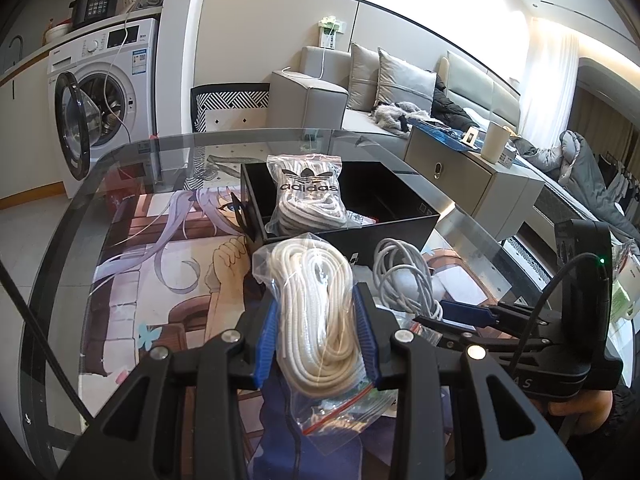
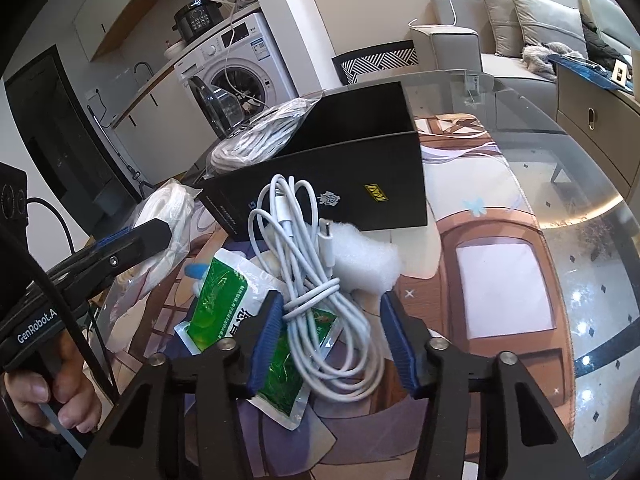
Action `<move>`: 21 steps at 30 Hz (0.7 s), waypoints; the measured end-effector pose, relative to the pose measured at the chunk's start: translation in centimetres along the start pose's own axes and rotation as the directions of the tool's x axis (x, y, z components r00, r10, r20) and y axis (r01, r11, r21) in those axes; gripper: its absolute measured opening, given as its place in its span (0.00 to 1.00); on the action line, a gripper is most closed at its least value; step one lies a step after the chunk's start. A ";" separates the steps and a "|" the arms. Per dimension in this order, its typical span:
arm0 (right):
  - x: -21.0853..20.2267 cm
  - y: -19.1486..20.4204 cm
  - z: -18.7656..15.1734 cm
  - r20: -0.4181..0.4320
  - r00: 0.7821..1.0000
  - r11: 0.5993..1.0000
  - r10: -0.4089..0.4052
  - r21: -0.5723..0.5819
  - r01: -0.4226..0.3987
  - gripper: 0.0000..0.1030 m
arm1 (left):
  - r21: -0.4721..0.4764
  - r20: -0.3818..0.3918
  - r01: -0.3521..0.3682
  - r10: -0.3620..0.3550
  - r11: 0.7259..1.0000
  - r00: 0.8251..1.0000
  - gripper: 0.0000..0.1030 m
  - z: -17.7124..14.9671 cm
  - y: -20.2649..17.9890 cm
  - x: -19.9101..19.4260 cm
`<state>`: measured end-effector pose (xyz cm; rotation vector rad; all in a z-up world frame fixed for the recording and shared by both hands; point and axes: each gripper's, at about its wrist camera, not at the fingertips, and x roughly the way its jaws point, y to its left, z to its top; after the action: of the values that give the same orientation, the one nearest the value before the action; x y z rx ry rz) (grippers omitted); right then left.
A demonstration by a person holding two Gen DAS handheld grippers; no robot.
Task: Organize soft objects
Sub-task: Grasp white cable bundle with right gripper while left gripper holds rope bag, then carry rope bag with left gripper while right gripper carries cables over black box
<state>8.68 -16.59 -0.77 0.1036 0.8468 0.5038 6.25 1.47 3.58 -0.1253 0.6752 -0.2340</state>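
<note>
Left gripper [image 1: 320,336] angling downward, blue pads [image 1: 267,344] pinching in tight from both sides w/ a bagged load clamped between. Right gripper [image 2: 334,344] also tilting down, jaws standing partway apart, pads [image 2: 267,340] not pressing on anything. Hand [image 2: 52,392] wrapping round the left gripper's handle, fingers curling.

Bagged cream cord [image 1: 316,320]: coiled in clear zip bag, clamped between blue pads.
White charging cable [image 2: 316,300]: looped bundle on bench.
Branded lace bag [image 1: 308,196]: upright in open black cardboard box [image 1: 400,200].

Bright daylight, blown-out window glare, fisheye-bent edges, dark corners
</note>
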 end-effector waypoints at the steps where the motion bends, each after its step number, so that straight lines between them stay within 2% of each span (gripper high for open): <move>1: 0.0 0.1 0.1 0.005 1.000 1.000 0.001 -0.005 -0.001 0.42 | 0.000 0.000 0.000 0.000 1.000 1.000 0.33 0.0 0.0 0.0; 6: -0.9 0.4 0.2 0.035 0.999 0.999 0.035 -0.043 -0.033 0.30 | 0.000 0.000 0.000 0.000 1.000 1.000 0.33 0.0 0.0 0.0; 10: -1.3 0.0 0.1 0.034 0.997 0.997 0.063 -0.043 -0.062 0.30 | -0.002 0.003 0.004 -0.004 1.000 1.000 0.34 0.0 -0.1 0.0; 21: -1.3 0.1 -0.6 0.006 1.000 0.993 0.022 -0.120 -0.022 0.30 | 0.007 0.010 0.010 -0.010 1.000 1.000 0.34 -0.1 -0.4 -0.4</move>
<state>7.44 -17.22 -0.26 0.0042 0.8072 0.5735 5.84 1.14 3.85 -0.1236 0.6636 -0.2452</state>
